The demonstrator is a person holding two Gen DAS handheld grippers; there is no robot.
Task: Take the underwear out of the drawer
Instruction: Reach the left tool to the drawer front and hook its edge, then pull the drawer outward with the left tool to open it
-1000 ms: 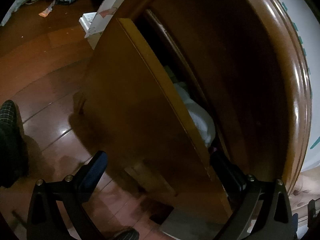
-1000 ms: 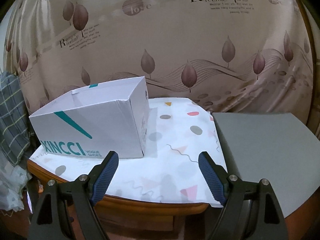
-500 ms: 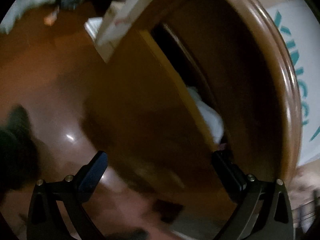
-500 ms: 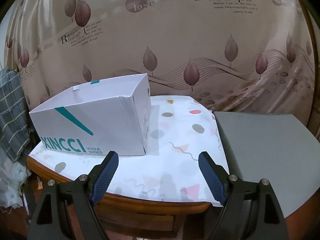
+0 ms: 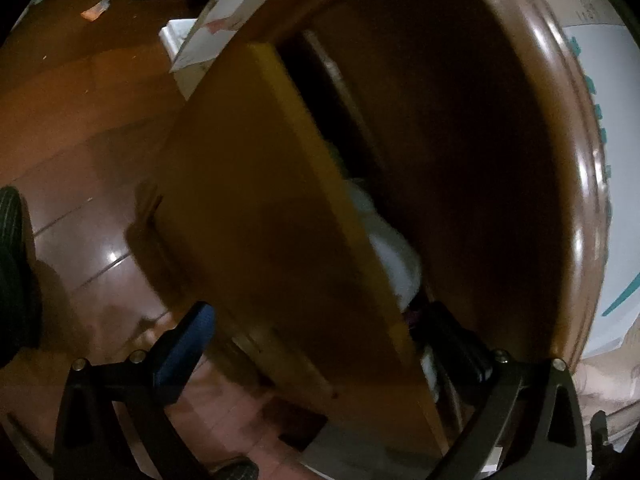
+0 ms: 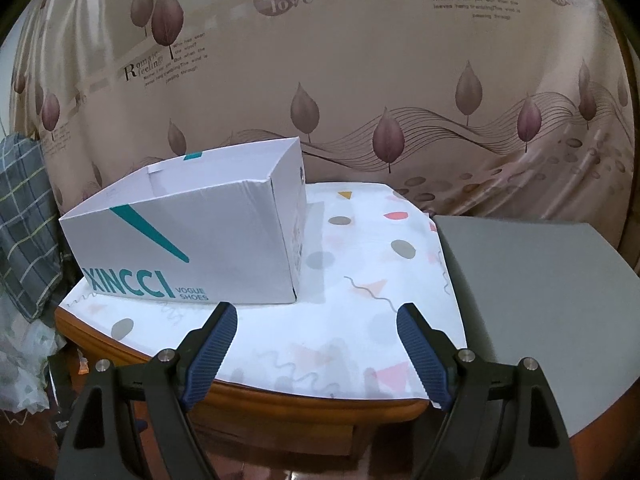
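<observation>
My left gripper (image 5: 316,332) has its fingers (image 5: 188,344) spread wide, straddling the front panel of the drawer (image 5: 260,216), which stands pulled out below the worktop edge (image 5: 576,184). White underwear (image 5: 394,256) lies inside the drawer, just beyond the right finger. My right gripper (image 6: 316,344) is released, grasping nothing, above the worktop's front edge. A white shoebox (image 6: 188,240) sits at the left rear corner on a patterned cloth (image 6: 360,304).

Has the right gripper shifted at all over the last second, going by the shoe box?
Barely. The right gripper is open over the table edge, and the shoe box sits almost where it did, so only a slight drift.
</observation>
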